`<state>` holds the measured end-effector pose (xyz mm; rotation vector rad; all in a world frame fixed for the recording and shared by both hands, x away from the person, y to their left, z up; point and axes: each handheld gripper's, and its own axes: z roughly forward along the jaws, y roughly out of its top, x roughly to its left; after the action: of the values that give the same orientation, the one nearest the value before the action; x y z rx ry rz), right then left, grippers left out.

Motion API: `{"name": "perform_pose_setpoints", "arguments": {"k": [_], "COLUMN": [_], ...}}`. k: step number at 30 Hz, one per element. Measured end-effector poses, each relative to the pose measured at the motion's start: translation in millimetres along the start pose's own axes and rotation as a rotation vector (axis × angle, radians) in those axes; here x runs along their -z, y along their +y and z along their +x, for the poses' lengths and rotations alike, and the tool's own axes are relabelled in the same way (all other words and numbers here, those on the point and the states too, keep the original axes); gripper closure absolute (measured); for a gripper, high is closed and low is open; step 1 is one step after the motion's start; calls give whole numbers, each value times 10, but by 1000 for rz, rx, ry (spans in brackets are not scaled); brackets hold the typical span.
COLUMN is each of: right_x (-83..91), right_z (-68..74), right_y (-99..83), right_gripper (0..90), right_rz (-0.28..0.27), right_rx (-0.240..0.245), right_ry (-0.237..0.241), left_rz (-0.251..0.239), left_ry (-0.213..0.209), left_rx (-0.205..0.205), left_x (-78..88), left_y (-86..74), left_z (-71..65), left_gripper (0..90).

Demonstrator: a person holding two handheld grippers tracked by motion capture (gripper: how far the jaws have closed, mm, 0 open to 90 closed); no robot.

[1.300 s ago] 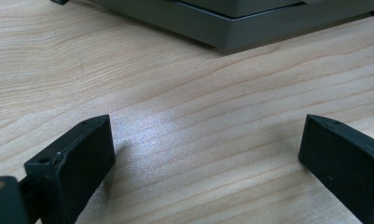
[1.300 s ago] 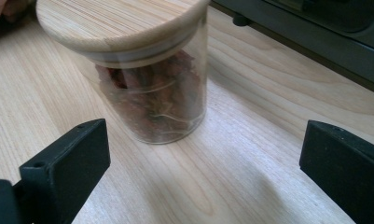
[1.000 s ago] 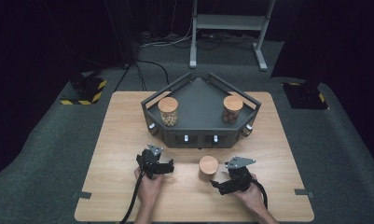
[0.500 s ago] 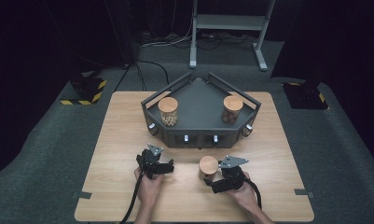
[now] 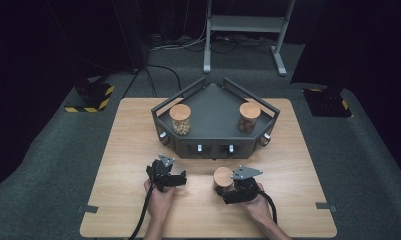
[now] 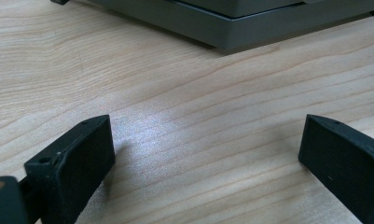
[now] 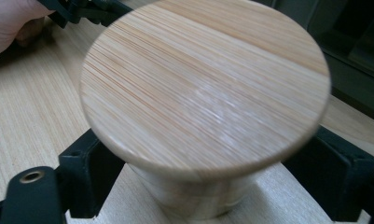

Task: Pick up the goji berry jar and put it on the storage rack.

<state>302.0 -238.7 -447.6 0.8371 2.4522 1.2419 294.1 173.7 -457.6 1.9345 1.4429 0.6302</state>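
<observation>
Jaws of the right gripper [image 7: 208, 186] stand one at the lower left and one at the lower right of the right gripper view, with the body of a jar [image 7: 198, 196] between them under its wide wooden lid [image 7: 205, 88]; the jaws sit close against the glass on both sides, but whether they press it or merely flank it I cannot tell. The jar stands upright, its long axis rising from the table toward the camera, so any lift would, I judge, go straight up along that axis. In the high view the same jar [image 5: 223, 177] sits at lower centre-right of the frame, just left of the right gripper [image 5: 240, 187] and in front of the grey tray [image 5: 213, 127]; the right hand is clearly the nearer one. Jaws of the left gripper [image 6: 205, 154] are spread wide at the lower corners of the left gripper view, with bare wooden table [image 6: 184, 112] between them and the tray's edge along the top. In the high view the left gripper [image 5: 164, 175] rests at lower centre-left, well apart from the jar. Two more lidded jars stand in the tray, one at left [image 5: 180, 119], one at right [image 5: 249, 117]. No brand, label or writing can be read anywhere.
</observation>
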Motion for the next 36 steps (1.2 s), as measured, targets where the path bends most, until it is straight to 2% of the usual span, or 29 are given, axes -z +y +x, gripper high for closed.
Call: {"name": "perform_pose_setpoints", "arguments": {"k": [6,11,22,36], "right_x": [-4,4,9,65], "right_z": [30,98,90,2], "right_y": [-3,-20,7,90], "right_gripper": [205,250,252,253], "right_rz": [-16,-32,-23,-16], "right_rx": [12,48,46,38], "right_ry": [-6,-25,-22,-5], "left_rz": [0,0,0,0], "left_ry": [0,0,0,0], "left_rx": [0,-1,-1,-1], "left_x": [0,0,0,0], "left_y": [0,1,0,1], "left_z": [0,1,1,1], "left_gripper": [34,34,34,34]}}
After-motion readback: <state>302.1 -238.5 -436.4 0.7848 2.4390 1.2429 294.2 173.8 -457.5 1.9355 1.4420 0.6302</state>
